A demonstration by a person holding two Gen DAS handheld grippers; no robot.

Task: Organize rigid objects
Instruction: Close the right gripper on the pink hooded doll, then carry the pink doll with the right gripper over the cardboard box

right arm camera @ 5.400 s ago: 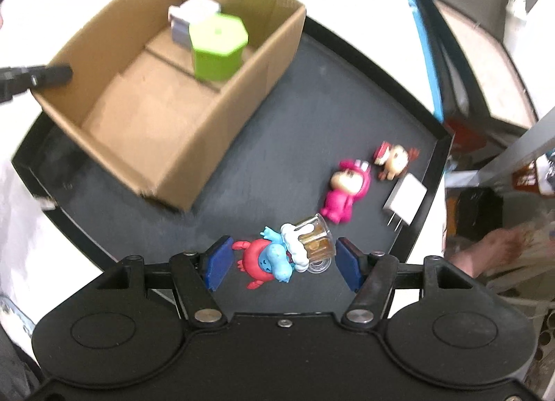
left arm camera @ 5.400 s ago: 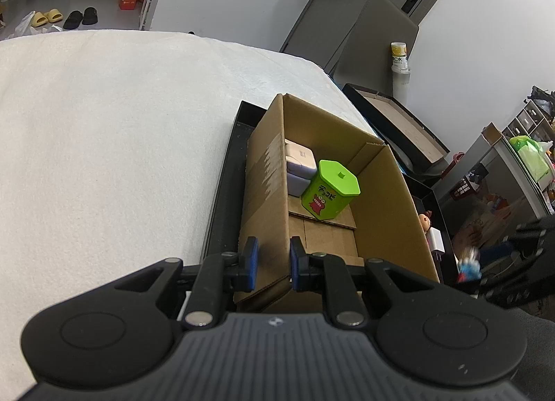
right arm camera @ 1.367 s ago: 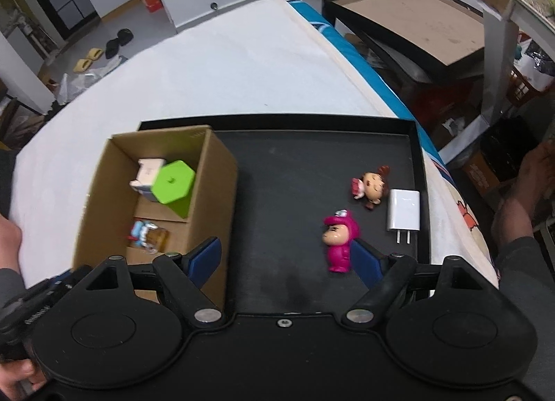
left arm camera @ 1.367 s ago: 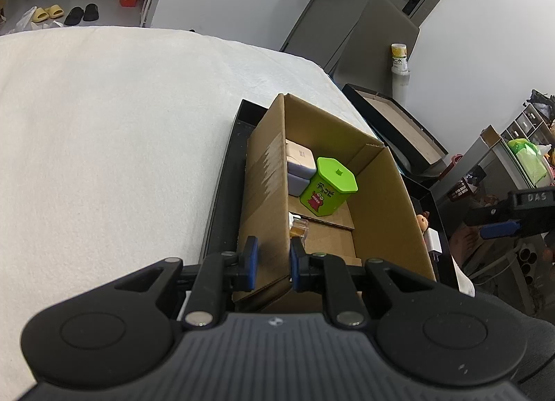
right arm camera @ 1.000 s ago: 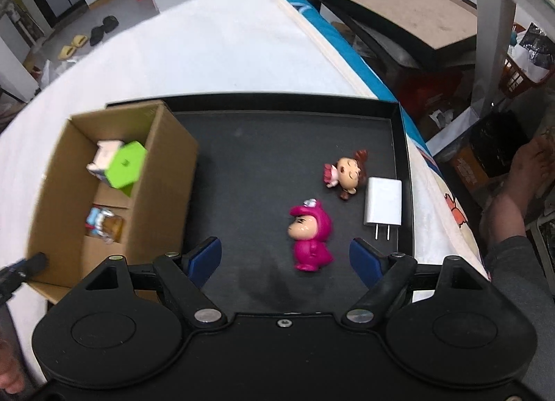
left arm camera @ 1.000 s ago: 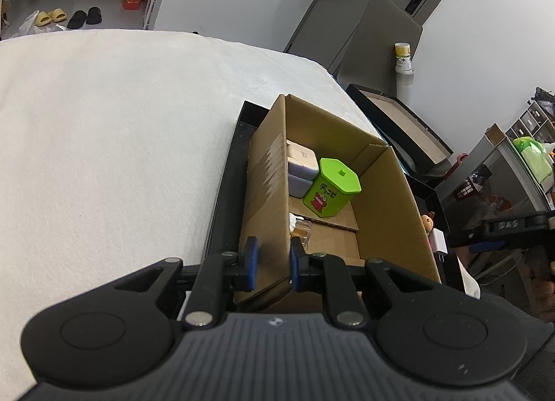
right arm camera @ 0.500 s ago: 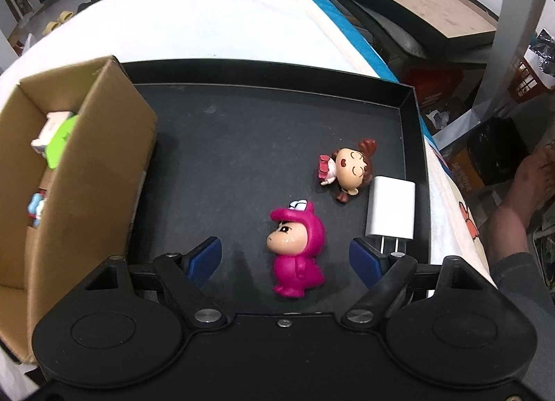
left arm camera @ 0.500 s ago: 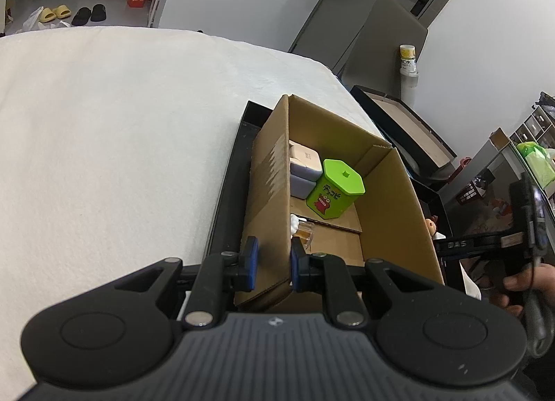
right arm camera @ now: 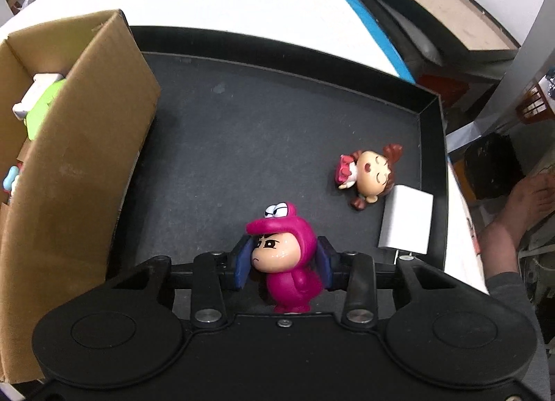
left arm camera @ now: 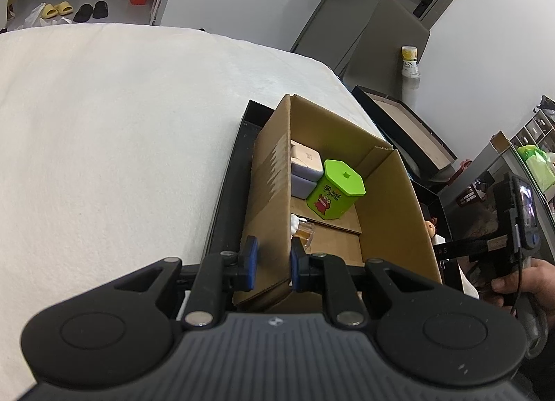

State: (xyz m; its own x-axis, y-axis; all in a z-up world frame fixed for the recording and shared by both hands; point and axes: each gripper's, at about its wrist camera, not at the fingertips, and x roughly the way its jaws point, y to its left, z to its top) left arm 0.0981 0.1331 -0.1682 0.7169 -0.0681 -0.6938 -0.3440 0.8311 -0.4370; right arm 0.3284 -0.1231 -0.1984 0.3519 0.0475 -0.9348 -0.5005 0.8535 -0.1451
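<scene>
My right gripper (right arm camera: pixel 282 264) is shut on the pink figurine (right arm camera: pixel 286 258), which stands on the black tray (right arm camera: pixel 242 137). A brown-haired doll figurine (right arm camera: pixel 369 172) and a white charger (right arm camera: pixel 406 224) lie to its right. My left gripper (left arm camera: pixel 270 262) is shut on the left wall of the cardboard box (left arm camera: pixel 272 193). In the box are a green hexagonal tin (left arm camera: pixel 334 193), two stacked pale cases (left arm camera: pixel 305 167) and a small toy with a clear cup (left arm camera: pixel 303 231). The box also shows in the right wrist view (right arm camera: pixel 79 144).
The tray lies on a white bed cover (left arm camera: pixel 104 141). A black-framed board (right arm camera: pixel 433 16) leans beyond the bed's right edge. The right gripper and the hand holding it show at the right of the left wrist view (left arm camera: pixel 513 238).
My right gripper has come down over the pink figurine and shut on it. The left gripper has kept its hold on the box wall.
</scene>
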